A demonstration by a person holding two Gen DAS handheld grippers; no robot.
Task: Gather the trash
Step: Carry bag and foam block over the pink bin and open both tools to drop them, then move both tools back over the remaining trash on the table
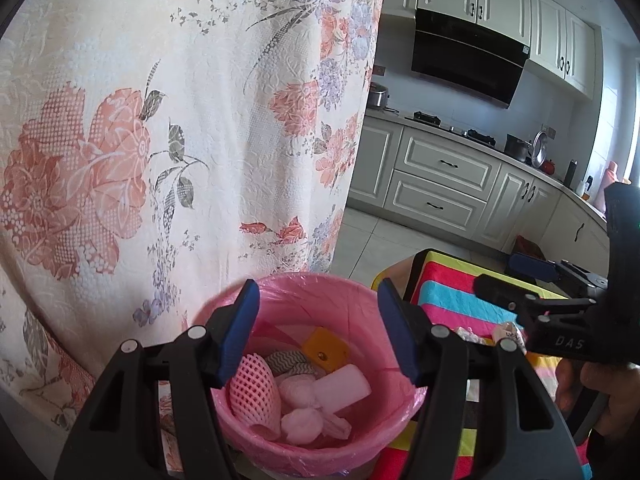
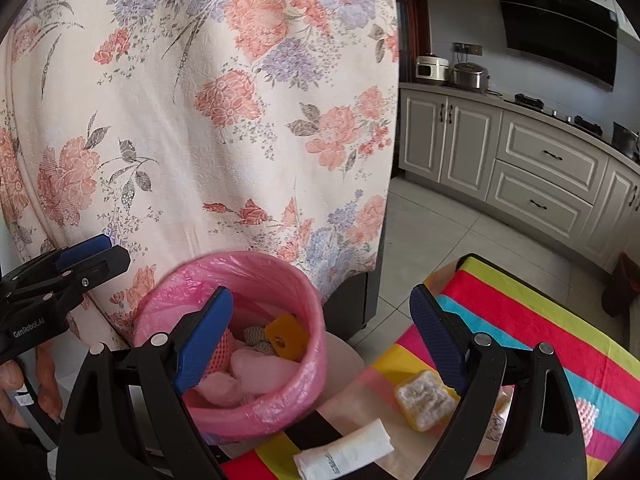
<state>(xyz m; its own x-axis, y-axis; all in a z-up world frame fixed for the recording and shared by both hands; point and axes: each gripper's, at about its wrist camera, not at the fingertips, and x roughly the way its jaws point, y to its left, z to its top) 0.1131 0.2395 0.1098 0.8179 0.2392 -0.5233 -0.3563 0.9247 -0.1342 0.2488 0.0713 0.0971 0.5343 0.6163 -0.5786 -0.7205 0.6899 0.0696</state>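
Left wrist: left gripper fingers spread, empty, over pink bin holding trash — looks post-drop. Right wrist: right gripper fingers spread, empty; sponge just inside right finger, paper roll below on bench. Next: lower, close on sponge.

The right gripper is held wide open above a pink bin. A yellow sponge is seen on the striped cloth.
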